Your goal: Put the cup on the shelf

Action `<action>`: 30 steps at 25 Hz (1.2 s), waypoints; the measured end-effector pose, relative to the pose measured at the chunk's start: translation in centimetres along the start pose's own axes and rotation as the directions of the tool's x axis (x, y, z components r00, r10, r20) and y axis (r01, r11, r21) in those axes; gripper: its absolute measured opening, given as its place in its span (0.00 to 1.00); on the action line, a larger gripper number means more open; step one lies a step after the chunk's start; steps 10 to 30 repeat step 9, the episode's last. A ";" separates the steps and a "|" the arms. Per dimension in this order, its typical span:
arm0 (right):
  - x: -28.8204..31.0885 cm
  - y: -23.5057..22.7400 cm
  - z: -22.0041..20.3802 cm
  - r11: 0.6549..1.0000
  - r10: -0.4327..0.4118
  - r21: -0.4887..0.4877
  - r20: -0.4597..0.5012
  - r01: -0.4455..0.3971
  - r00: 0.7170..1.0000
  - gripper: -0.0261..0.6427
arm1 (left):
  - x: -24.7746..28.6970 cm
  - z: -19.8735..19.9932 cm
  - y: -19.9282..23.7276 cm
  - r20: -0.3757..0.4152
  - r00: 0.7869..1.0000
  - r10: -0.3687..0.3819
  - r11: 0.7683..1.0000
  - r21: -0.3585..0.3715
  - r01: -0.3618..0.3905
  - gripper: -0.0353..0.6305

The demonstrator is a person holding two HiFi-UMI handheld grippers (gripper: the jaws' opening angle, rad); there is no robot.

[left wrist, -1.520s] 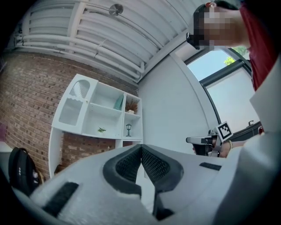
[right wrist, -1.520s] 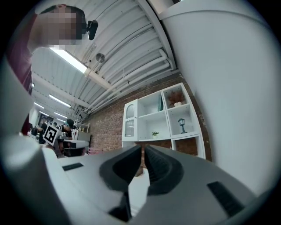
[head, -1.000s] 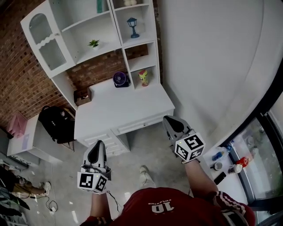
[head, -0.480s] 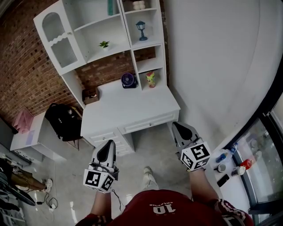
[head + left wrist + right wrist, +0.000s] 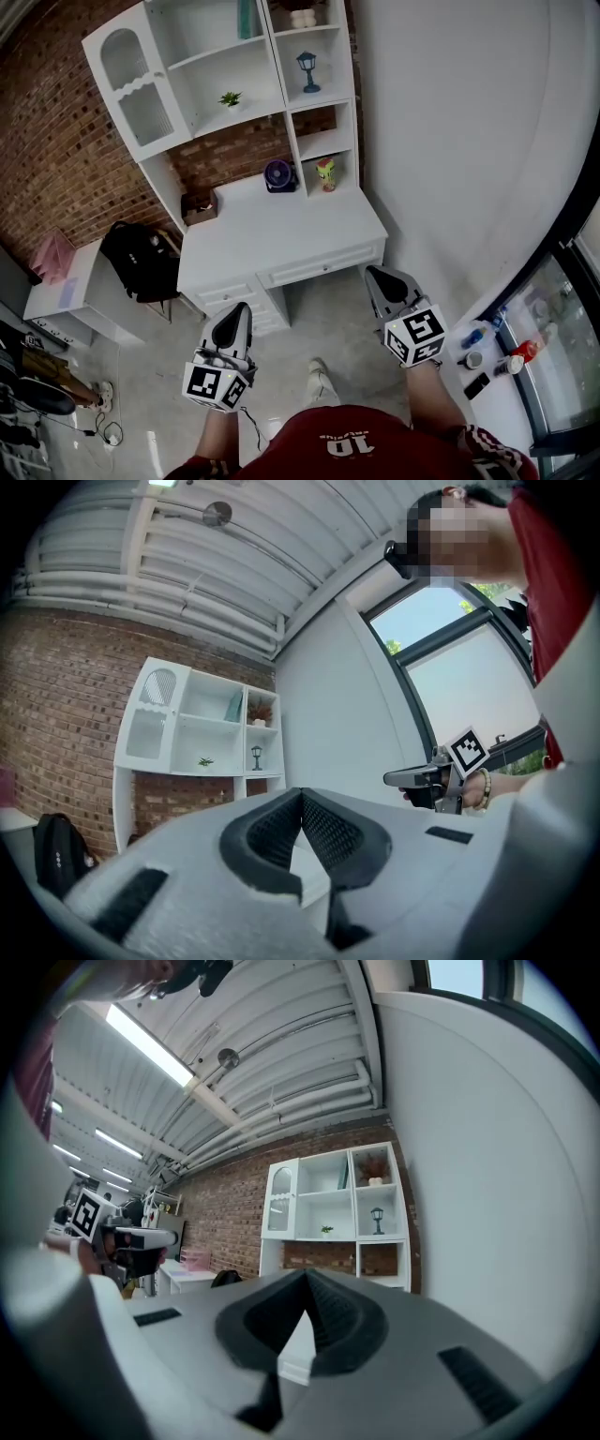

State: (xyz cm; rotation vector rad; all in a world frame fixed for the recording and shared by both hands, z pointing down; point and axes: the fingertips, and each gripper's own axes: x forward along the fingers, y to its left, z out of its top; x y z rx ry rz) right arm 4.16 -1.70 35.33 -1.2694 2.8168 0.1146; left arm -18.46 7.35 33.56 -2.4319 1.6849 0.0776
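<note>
Both tools are empty with their jaws pressed together: the left hand-held gripper (image 5: 232,321) and the right hand-held gripper (image 5: 381,280) hang over the floor, well apart from the surface (image 5: 281,230).

What looks to be the cup (image 5: 325,173) stands far ahead of your right hand-held gripper and a little to its left, in a low cubby at the back of the surface.

If you reach in with the jaws together, you will likely shove the cup deeper or tip it, so part them before you get close. The cubby is narrow, and its side panels could catch a jaw and knock the cup sideways. A pinch high on the rim may let it swing or slip as you lift.

Just left of the cup, past the divider, sits a purple fan (image 5: 277,174). On the shelves (image 5: 323,141) above, a small lantern (image 5: 307,67) and a little plant (image 5: 230,98) take up room, and a careless placement could bump them. Ahead of your left hand-held gripper lie a brown box (image 5: 199,203) and a black backpack (image 5: 141,262), neither in your path.
</note>
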 end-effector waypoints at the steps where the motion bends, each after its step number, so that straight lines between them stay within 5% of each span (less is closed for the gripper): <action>1: 0.1 0.0 0.1 1.000 0.000 0.007 0.002 0.000 1.000 0.04 | 0.0 0.0 0.1 -0.004 1.000 -0.005 1.000 -0.009 0.005 0.05; 30: 0.5 0.9 0.7 0.999 0.003 0.048 -0.001 -0.003 1.000 0.04 | -0.8 0.3 0.9 -0.006 1.000 -0.025 0.998 -0.050 0.025 0.05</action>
